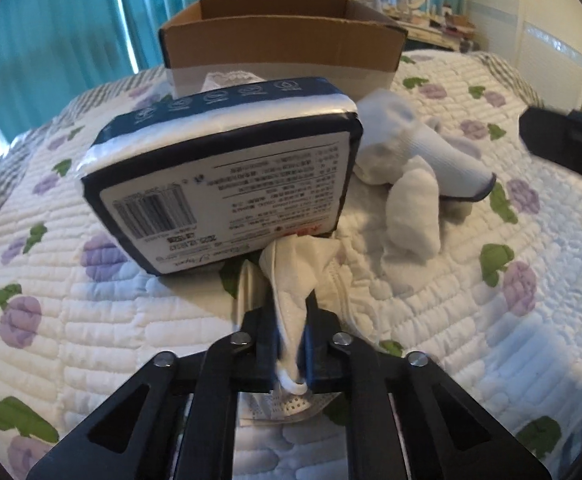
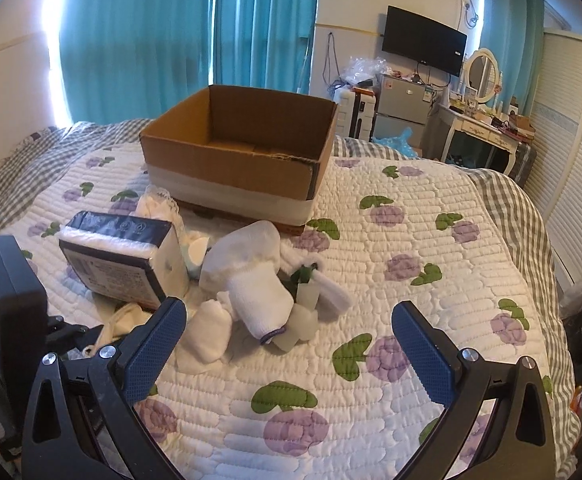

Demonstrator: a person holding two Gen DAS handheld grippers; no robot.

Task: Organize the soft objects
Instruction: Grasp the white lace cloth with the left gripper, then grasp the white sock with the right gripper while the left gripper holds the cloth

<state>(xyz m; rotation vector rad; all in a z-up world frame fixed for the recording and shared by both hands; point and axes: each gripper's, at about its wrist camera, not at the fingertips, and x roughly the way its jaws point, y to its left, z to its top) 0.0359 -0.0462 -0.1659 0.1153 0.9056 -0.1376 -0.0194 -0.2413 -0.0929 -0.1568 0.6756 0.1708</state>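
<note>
My left gripper (image 1: 289, 338) is shut on a white face mask (image 1: 295, 276) lying on the quilt, just in front of a dark-blue tissue pack (image 1: 227, 184). White socks (image 1: 407, 168) lie in a heap to the right of the pack. An open cardboard box (image 1: 283, 44) stands behind them. In the right wrist view my right gripper (image 2: 289, 344) is open and empty above the quilt, with the socks (image 2: 259, 280), the tissue pack (image 2: 123, 264) and the box (image 2: 235, 160) ahead of it. The left gripper's body (image 2: 7, 312) shows at the left edge.
The bed has a white quilt (image 2: 411, 248) with purple flowers and a grey checked border. Teal curtains (image 2: 171, 32) hang behind. A TV (image 2: 423, 40), a fridge (image 2: 403, 104) and a dressing table (image 2: 479, 128) stand beyond the bed.
</note>
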